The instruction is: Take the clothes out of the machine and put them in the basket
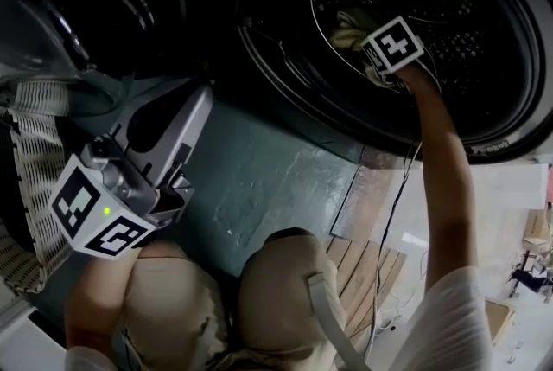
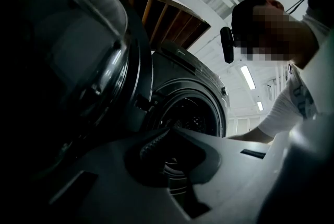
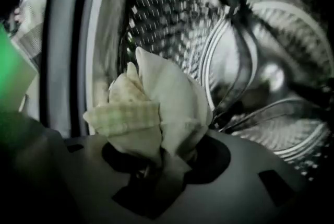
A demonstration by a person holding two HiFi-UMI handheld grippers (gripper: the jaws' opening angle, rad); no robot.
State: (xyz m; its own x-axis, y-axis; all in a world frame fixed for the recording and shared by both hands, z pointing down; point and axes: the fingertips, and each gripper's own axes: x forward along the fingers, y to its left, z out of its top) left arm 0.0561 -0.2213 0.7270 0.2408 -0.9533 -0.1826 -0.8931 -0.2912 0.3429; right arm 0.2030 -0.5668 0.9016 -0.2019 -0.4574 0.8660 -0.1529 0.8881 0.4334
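Your right gripper (image 3: pixel 156 165) is clenched on a pale, partly checked cloth (image 3: pixel 159 100), which bunches up from between the jaws inside the washing machine's perforated drum (image 3: pixel 271 50). Your left gripper (image 2: pixel 168 131) waits outside the machine, its jaws closed together on nothing, near the woven basket (image 1: pixel 34 162) at your left. The print you can make out is the black-and-white square markers on each gripper's cube (image 1: pixel 393 47)

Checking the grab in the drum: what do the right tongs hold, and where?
The right tongs pinch a pale checked cloth at its bunched lower end.
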